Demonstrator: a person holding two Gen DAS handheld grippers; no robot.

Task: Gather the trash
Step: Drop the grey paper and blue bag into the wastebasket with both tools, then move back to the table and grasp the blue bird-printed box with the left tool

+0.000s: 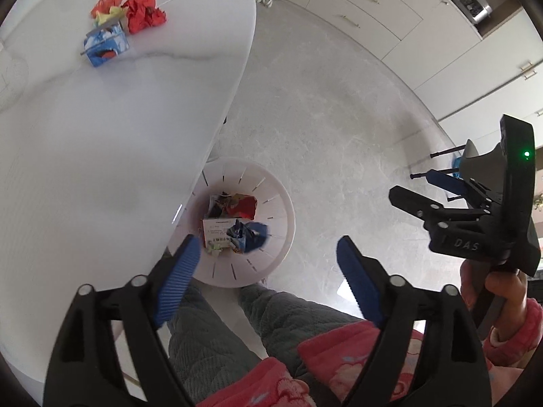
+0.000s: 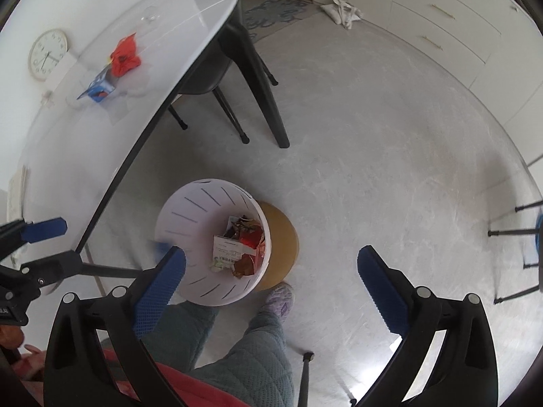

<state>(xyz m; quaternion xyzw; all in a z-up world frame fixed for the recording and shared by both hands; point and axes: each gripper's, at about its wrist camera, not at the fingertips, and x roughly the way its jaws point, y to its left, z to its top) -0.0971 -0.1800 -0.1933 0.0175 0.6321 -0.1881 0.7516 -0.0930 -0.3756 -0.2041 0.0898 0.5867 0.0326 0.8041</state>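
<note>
A white slotted bin (image 1: pixel 271 200) stands on the floor beside the white table (image 1: pixel 101 135) and holds several pieces of trash (image 1: pixel 234 224). It also shows in the right wrist view (image 2: pixel 190 210). On the table lie a blue carton (image 1: pixel 107 45), crumpled red paper (image 1: pixel 144 13) and an orange-yellow wrapper (image 1: pixel 107 8). My left gripper (image 1: pixel 268 257) is open and empty above the bin. A blue wrapper (image 1: pixel 253 235) is in the air over the bin. My right gripper (image 2: pixel 271 264) is open and empty, off to the right of the bin (image 1: pixel 424 190).
The bin sits on a brown round stool (image 2: pixel 281 244). A dark chair (image 2: pixel 217 68) and table leg (image 2: pixel 264 95) stand under the table. White drawers (image 2: pixel 448 10) line the far wall. The person's legs (image 2: pixel 251 339) are below me. A clock (image 2: pixel 47 54) hangs on the wall.
</note>
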